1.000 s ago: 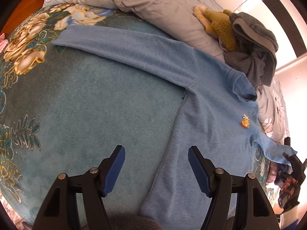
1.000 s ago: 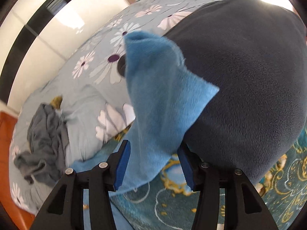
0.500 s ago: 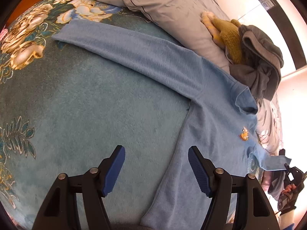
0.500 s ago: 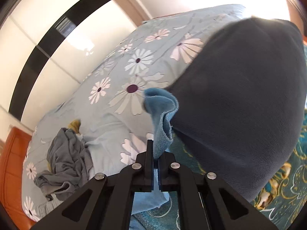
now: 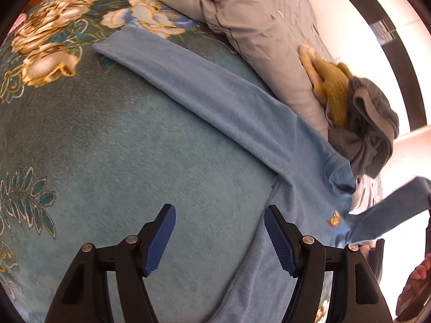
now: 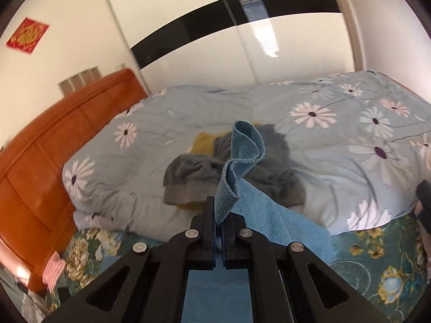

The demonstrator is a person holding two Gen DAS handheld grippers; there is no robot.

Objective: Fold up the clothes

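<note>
- Right gripper [image 6: 218, 224]: jaws clamped on the cuff [image 6: 239, 158] of the blue top [image 5: 301, 204], lifted above it.
- Left gripper [image 5: 219, 238]: jaws wide, empty, at the top's side edge.
- Top lies spread on the blanket [image 5: 121, 148].
- Risk: shallow pinch; a tug may slip the cuff free.

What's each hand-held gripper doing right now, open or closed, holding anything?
Left hand-held gripper: open, holding nothing, above the blue sweater.
Right hand-held gripper: closed on the sweater's sleeve.
</note>
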